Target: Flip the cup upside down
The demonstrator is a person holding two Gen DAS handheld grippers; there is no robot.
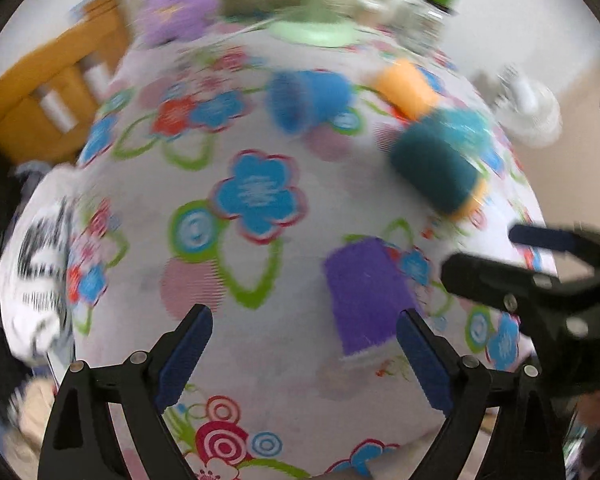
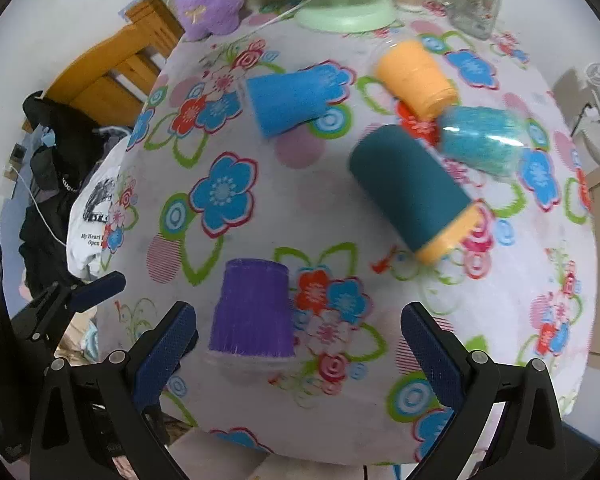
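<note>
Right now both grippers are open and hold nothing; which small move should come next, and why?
Probably move the right gripper toward the blue cup, which lies on its side and is not yet flipped. The purple cup nearest to it already stands with its wide rim down, and the left gripper is also empty.

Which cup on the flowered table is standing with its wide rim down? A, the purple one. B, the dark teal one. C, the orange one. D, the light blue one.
A: the purple cup stands rim down, nearest the open right gripper, while the other cups lie on their sides.
</note>
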